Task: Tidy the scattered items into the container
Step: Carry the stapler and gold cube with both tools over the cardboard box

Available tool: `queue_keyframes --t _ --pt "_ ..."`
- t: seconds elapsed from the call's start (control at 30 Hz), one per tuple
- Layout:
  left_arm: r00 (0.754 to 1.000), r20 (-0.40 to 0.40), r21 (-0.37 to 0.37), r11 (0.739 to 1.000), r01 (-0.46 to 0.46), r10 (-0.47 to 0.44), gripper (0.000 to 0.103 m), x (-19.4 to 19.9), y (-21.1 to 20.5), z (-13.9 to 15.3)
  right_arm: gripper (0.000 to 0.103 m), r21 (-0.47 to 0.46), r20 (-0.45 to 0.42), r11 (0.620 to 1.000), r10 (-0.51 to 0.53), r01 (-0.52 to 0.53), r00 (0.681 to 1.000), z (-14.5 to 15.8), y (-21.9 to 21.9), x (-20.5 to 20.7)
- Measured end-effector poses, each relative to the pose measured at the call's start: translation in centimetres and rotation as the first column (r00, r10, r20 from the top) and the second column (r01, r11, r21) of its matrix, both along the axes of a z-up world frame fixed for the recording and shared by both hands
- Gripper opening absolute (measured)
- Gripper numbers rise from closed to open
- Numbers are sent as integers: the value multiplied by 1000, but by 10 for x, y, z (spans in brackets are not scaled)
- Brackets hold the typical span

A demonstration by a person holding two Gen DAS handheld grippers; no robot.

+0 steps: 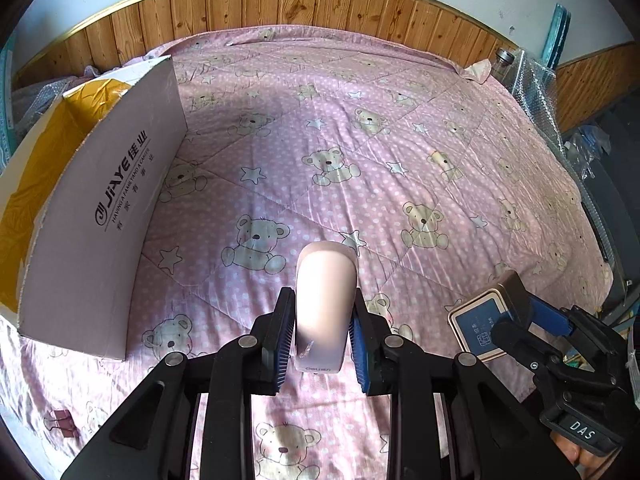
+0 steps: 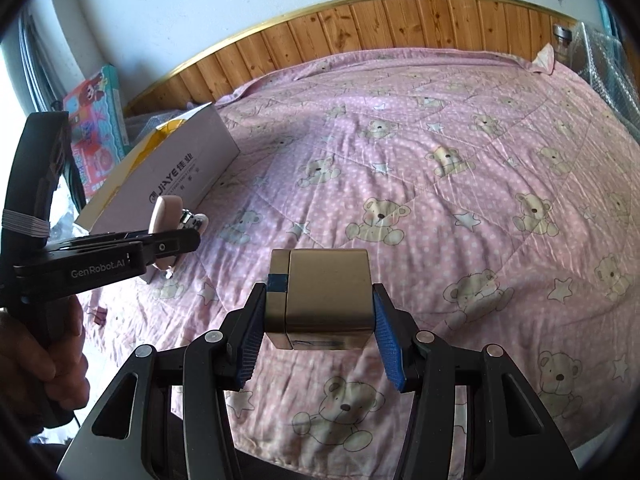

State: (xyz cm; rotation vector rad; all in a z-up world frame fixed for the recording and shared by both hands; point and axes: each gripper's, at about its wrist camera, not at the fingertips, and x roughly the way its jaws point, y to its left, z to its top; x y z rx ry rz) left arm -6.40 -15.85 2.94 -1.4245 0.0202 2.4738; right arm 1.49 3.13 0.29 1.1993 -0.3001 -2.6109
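A pale pink stapler (image 1: pixel 326 300) is held above the pink bear-print bedspread (image 1: pixel 360 152), with my left gripper (image 1: pixel 322 298) shut on its sides. To the left stands the open cardboard box (image 1: pixel 100 200), yellow inside. My right gripper (image 2: pixel 319 292) is shut on a gold metal tin (image 2: pixel 326 296) with a blue label (image 1: pixel 478 326). In the right wrist view my left gripper (image 2: pixel 176 240) hovers with the stapler (image 2: pixel 168 212) just in front of the box (image 2: pixel 176 172). A dark red binder clip (image 1: pixel 60 424) lies on the bedspread near the box's near corner.
Wooden panelling (image 1: pixel 280 0) runs behind the bed. A glass jar (image 1: pixel 505 58) and bubble wrap (image 1: pixel 536 92) sit at the far right corner. A colourful toy box (image 2: pixel 94 120) leans by the wall left of the cardboard box. A hand (image 2: pixel 60 356) holds the left gripper's handle.
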Motion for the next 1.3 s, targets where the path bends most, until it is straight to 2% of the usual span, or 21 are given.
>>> queue_keyframes --t 0.27,0.57,1.0,1.3 --pt "997 -63 25 999 -41 43 27 21 -28 35 53 3 -53 998 67 -67 996 25 -26 5" --pt "986 -118 -3 993 -118 117 27 36 -61 57 53 28 -87 989 145 -143 986 45 -61 2" --pt "975 -153 47 987 -154 160 27 37 -93 76 53 60 -131 975 220 -214 967 77 -101 -11" --pt "965 -153 84 976 -201 212 27 30 -122 82 53 67 -164 963 267 -259 950 98 -128 -34"
